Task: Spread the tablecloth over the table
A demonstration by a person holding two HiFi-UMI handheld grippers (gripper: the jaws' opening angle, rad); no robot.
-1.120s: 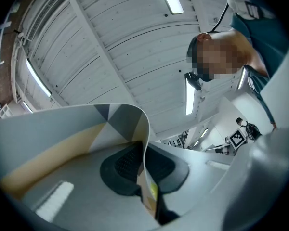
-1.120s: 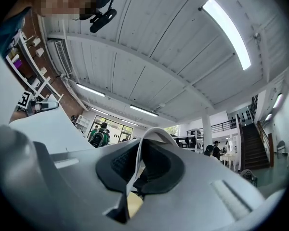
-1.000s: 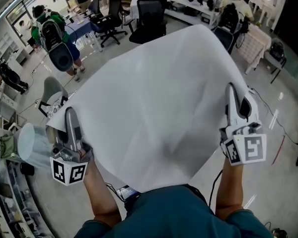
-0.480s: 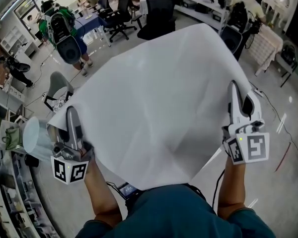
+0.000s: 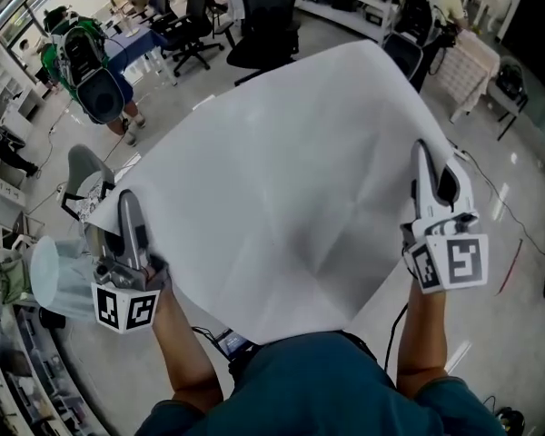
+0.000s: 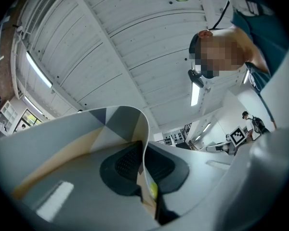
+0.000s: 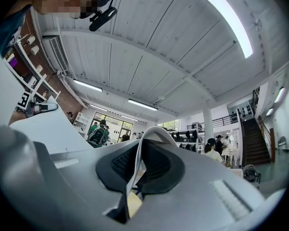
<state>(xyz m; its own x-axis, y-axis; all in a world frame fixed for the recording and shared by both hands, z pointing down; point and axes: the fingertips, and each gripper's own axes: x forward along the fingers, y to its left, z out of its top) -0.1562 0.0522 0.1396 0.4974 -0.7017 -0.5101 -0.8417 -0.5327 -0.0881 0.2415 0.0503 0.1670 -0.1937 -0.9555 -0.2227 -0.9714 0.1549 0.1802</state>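
A large white tablecloth (image 5: 282, 180) hangs stretched out in the air in front of me, held by two corners. My left gripper (image 5: 127, 209) is shut on its left edge, at the lower left of the head view. My right gripper (image 5: 423, 157) is shut on its right edge. In the left gripper view the cloth edge (image 6: 135, 124), with a grey and tan pattern on its underside, curls up from between the black pads (image 6: 126, 163). The right gripper view shows a thin fold of tablecloth (image 7: 138, 165) pinched between its pads (image 7: 160, 170). The cloth hides whatever lies under it.
Black office chairs (image 5: 263, 16) and desks stand at the far end of the room. A person with a backpack (image 5: 86, 57) stands at the far left. A grey chair (image 5: 82, 175) and a pale round bin (image 5: 54, 275) sit close to my left gripper.
Both grippers and the cloth have shifted a little against the room; the floor and chairs have slid upward and the person with the backpack leftward in the head view. The grips are unchanged.
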